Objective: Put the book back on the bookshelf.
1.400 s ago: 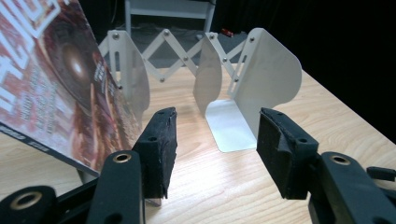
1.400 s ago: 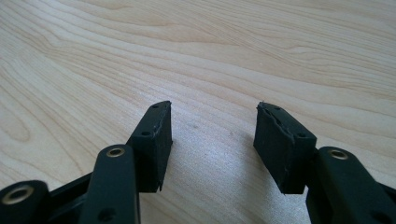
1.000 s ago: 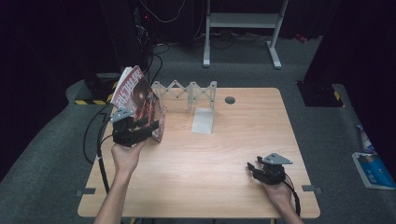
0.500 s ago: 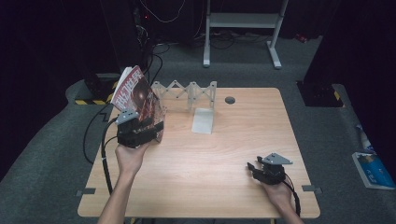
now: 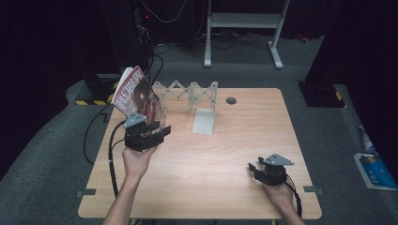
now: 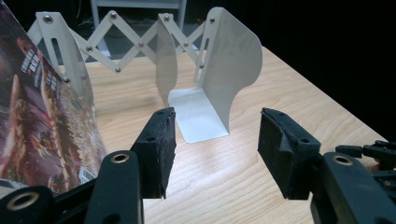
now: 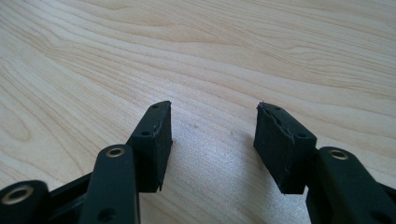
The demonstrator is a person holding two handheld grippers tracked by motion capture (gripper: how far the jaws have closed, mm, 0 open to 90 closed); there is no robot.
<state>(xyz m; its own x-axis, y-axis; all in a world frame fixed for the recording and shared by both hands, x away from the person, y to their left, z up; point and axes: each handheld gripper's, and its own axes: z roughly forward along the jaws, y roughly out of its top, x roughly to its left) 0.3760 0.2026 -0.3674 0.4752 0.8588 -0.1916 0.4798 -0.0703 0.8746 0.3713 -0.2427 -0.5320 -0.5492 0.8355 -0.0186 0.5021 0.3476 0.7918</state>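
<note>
Jaws apart on left gripper (image 6: 212,144), glossy red magazine (image 6: 42,126) upright beside

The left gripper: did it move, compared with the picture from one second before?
Yes. The left gripper has drawn back from the magazine and the white rack, toward the person's near edge of the table, jaws open.

A red magazine (image 5: 137,96) with pale lettering stands beside the white folding rack (image 5: 190,91). Both grippers (image 5: 145,133) (image 5: 256,169) are black with grey plates, on a light wood-grain table (image 5: 211,154).
</note>
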